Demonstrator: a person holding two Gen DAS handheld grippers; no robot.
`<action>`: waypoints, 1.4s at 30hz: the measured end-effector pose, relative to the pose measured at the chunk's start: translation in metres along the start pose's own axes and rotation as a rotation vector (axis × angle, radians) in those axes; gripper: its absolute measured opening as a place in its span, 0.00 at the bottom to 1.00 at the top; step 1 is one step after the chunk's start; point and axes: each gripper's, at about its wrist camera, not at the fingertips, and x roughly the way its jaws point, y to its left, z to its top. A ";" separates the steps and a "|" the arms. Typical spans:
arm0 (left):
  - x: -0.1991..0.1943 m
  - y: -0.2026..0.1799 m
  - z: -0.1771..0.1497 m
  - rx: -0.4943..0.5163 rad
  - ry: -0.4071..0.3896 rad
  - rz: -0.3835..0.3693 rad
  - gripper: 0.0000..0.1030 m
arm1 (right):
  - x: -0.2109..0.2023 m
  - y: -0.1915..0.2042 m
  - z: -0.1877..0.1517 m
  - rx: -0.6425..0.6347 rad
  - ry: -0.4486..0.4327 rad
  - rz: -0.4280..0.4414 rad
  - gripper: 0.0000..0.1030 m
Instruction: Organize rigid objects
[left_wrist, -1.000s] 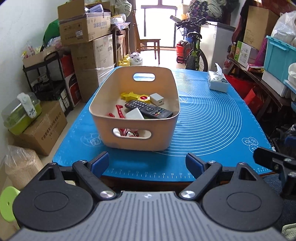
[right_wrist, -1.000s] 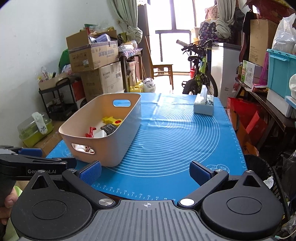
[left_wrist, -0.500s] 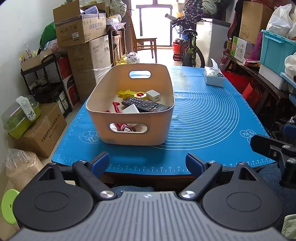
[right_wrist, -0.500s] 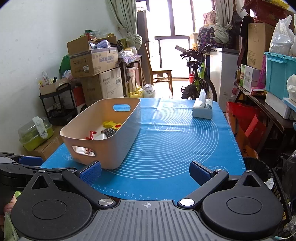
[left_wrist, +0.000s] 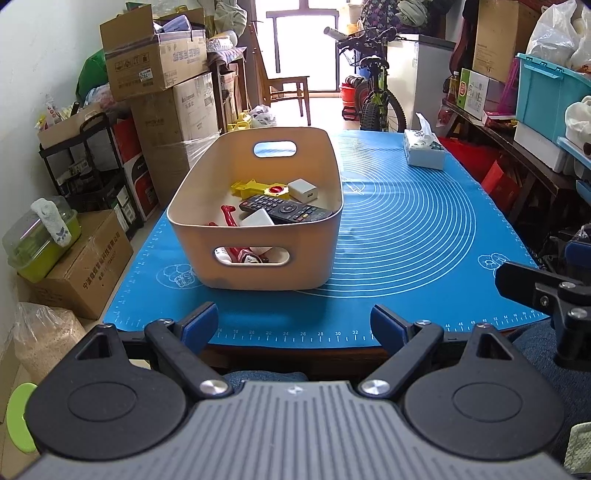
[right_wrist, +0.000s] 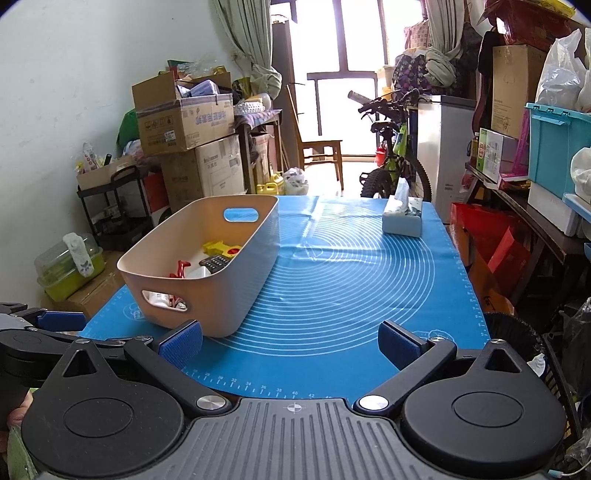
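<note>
Near the left edge of the blue mat (left_wrist: 406, 229) sits the basket (left_wrist: 255, 258), with the remote (left_wrist: 284, 210) and toys inside. Since a second ago the left gripper (left_wrist: 293, 325) has backed off a little, spread and empty, so sorting looks done. Only the right view shows the right gripper (right_wrist: 291, 341) spread, holding nothing.

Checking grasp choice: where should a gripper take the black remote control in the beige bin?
Probably across the narrow width of the black remote control, from above: it lies flat over other items, and the beige plastic bin walls block any sideways approach.
</note>
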 end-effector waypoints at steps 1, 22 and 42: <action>0.001 0.000 0.000 0.001 0.000 0.000 0.86 | 0.000 0.000 0.000 -0.001 -0.001 0.000 0.97; 0.001 -0.003 0.000 0.003 -0.003 0.000 0.86 | 0.000 0.000 -0.001 -0.009 -0.002 -0.004 0.97; 0.001 -0.004 0.000 0.003 -0.004 0.000 0.86 | 0.000 0.000 -0.001 -0.012 -0.001 -0.005 0.97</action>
